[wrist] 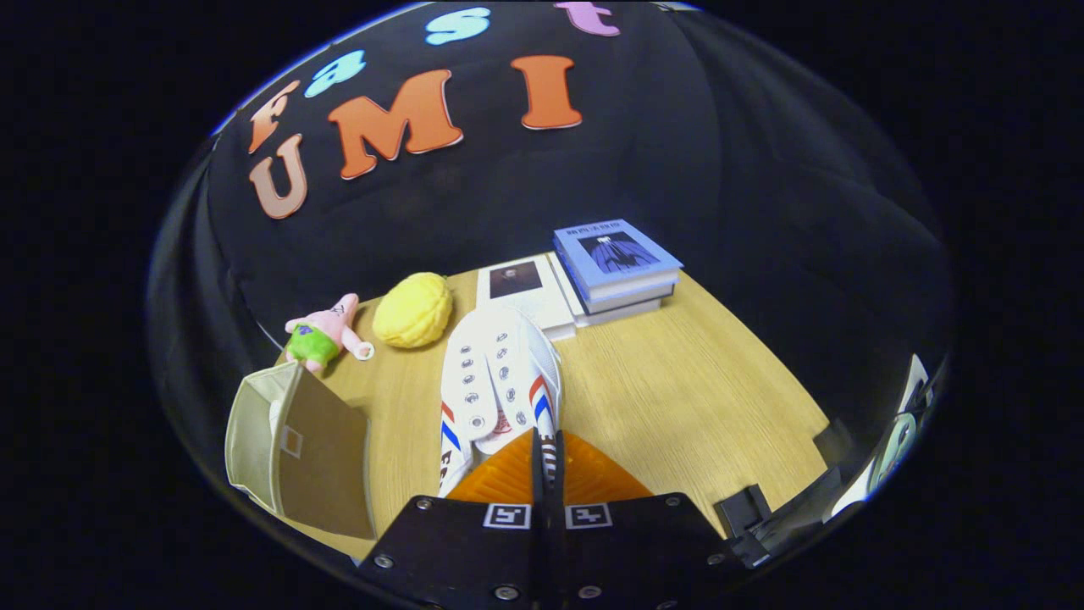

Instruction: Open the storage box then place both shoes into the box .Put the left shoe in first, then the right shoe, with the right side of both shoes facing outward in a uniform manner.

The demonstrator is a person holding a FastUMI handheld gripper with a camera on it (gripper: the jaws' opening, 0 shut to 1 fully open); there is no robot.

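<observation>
Gripping white shoe (500, 381), hand-held gripper (547, 449) closed

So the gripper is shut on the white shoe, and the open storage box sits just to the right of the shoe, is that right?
Not quite: in the gripper view the gripper is shut on the white shoe, but the open storage box sits to the shoe's left, not its right.

A recording booth dressed as a home corner: black cloth wall (677, 169) rises behind a small wooden table (677, 381). Household bits lie at its far edge: books (618, 267) at 1 o'clock from the fingers, a plush toy (326, 335) at 10 o'clock.
</observation>
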